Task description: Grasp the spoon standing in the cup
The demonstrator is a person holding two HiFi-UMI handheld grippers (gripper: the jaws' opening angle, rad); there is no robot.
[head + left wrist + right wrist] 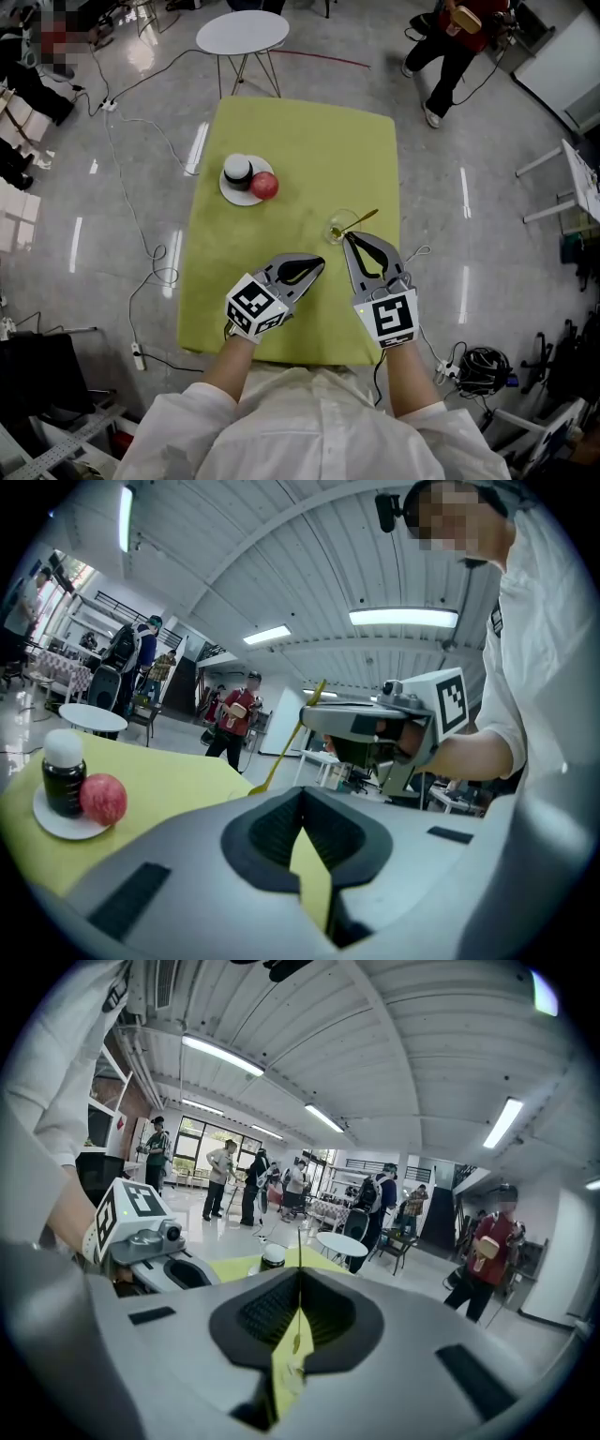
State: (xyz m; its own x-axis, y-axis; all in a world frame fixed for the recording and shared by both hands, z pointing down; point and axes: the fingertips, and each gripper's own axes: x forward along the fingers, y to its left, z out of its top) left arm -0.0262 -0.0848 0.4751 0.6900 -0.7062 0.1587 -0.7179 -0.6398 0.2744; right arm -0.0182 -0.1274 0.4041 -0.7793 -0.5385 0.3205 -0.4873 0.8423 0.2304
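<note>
Centre right, the right gripper (346,236) jaws seem clenched on the spoon (366,218). Lift it straight up, so the cup (334,223) does not tip. The left gripper (322,260) jaws are closed on nothing.

Table (300,150) in yellow-green cloth, white plate (230,194) at left, glass cup (335,222) at right

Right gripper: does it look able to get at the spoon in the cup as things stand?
Looks like yes: the spoon handle runs along the seam between the tips of the right gripper, which seem shut on it at the cup. Nothing stands between.
</note>
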